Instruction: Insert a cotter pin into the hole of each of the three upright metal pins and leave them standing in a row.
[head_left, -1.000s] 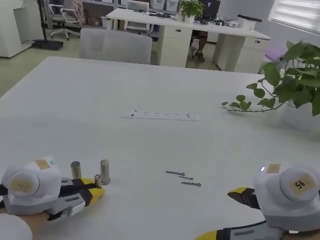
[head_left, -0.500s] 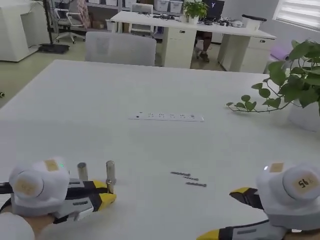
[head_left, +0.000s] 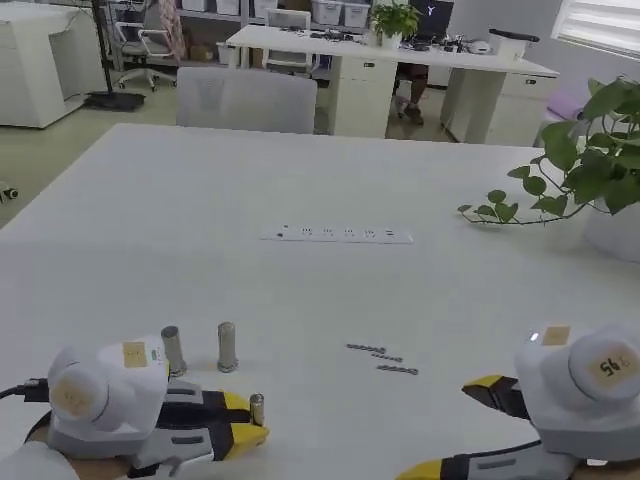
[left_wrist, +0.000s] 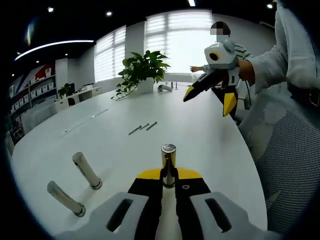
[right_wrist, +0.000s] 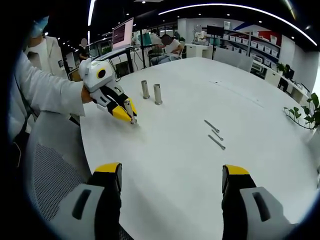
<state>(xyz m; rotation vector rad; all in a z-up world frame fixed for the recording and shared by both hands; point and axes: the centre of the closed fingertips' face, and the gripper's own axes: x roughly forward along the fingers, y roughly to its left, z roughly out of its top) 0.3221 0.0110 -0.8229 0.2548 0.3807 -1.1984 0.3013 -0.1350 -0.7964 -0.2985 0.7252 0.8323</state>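
1. One white table (head_left: 400, 180) spans the head view.
2. One leafy plant (head_left: 590, 150) stands in a white pot (head_left: 612, 235) at the right edge.
3. At lower right, the right gripper (head_left: 450, 430) has its jaws wide apart with nothing between them. Its round label carries two digits, perhaps "56", too tilted to be sure.
4. At lower left, the left gripper (head_left: 255, 425) is clamped on one metal pin (head_left: 257, 408), which is upright at the tabletop. Its labels are too blurred to read.
5. One power strip (head_left: 336, 235) lies at centre, its markings unreadable.
6. Two more metal pins (head_left: 227, 346) stand upright side by side, just above and left of the held one.
7. Three cotter pins (head_left: 382, 358) lie loose in a staggered group at low centre, between the grippers.
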